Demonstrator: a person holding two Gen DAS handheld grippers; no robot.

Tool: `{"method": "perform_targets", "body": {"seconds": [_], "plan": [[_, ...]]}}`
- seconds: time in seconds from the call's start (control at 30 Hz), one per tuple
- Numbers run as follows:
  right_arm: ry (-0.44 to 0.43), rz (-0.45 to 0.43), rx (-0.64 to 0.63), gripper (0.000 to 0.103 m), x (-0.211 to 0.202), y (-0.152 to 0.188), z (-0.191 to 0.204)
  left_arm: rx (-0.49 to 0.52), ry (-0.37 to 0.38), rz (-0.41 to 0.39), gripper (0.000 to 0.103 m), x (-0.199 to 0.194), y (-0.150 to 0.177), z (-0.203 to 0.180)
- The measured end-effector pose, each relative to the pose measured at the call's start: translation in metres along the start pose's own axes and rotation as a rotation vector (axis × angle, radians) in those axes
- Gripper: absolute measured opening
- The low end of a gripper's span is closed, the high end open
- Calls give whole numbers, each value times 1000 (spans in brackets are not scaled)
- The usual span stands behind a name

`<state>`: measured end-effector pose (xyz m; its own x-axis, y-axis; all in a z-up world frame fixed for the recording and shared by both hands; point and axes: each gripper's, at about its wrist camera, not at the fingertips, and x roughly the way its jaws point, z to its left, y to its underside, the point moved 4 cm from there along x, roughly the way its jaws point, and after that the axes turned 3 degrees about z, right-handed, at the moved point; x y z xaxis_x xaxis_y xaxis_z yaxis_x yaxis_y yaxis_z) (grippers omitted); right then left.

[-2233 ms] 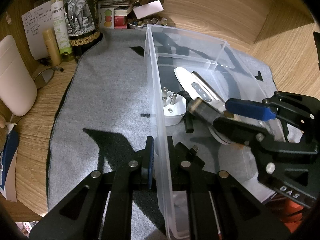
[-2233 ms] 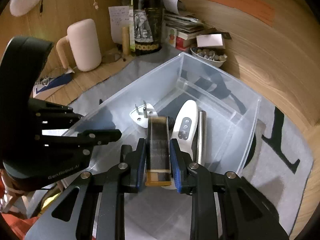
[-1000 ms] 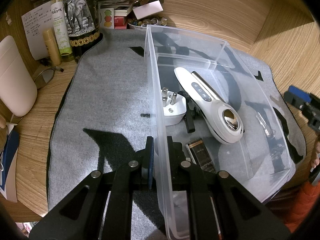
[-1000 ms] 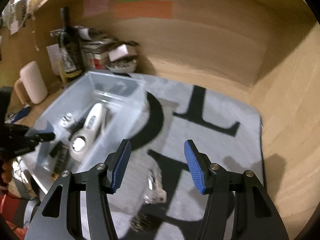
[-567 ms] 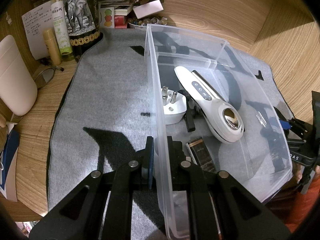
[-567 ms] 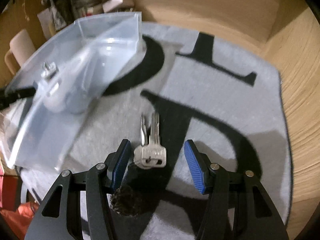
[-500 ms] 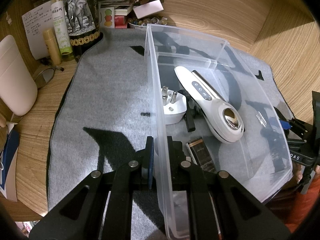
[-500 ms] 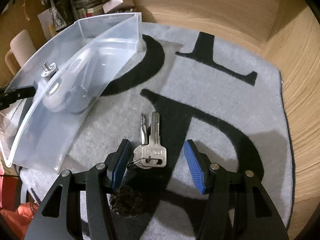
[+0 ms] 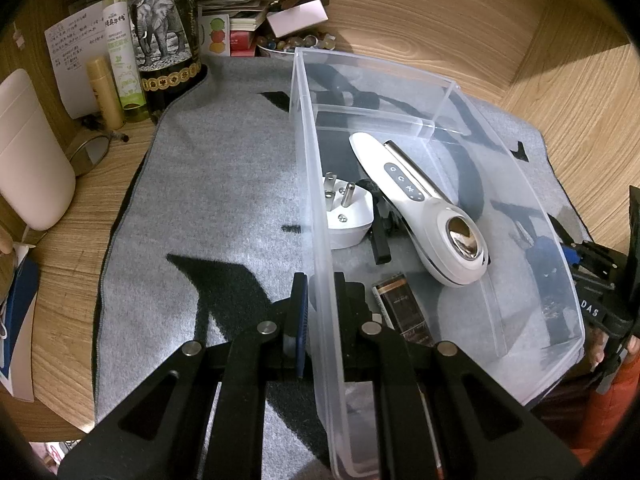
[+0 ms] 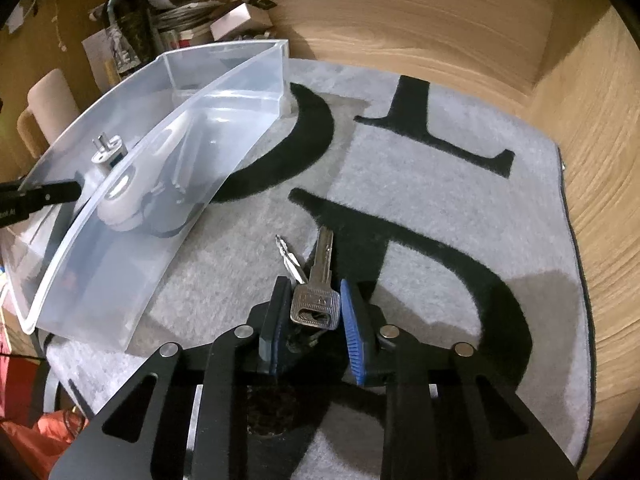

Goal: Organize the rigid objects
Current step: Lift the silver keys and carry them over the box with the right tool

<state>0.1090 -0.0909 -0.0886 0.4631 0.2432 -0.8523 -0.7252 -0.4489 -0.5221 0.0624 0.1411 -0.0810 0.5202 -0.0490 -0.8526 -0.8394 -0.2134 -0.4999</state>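
Note:
My left gripper is shut on the near wall of a clear plastic bin. In the bin lie a white handheld device, a white plug adapter and a dark lighter. The bin also shows in the right wrist view. My right gripper has closed around a bunch of silver keys lying on the grey mat beside the bin. The pads touch the key heads. A dark fob hangs beneath the fingers.
At the back left stand an elephant-print tin, a green bottle, a yellow tube, a white jug, papers and a bowl of small items. Wooden walls close the back and the right side.
The right gripper released the lighter into the bin, swung out to the mat, came down over the keys and closed its fingers on them. The left gripper has held the bin wall throughout.

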Motion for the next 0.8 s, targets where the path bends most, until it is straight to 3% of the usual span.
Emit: {"method": "perform_targets", "body": {"seconds": [0.4, 0.8], "plan": [[21, -119, -3, 22, -31, -30, 1, 0, 0, 0, 10, 0, 0, 0], [-7, -263, -82, 22, -68, -68, 34, 1, 3, -1, 10, 0, 1, 2]]}}
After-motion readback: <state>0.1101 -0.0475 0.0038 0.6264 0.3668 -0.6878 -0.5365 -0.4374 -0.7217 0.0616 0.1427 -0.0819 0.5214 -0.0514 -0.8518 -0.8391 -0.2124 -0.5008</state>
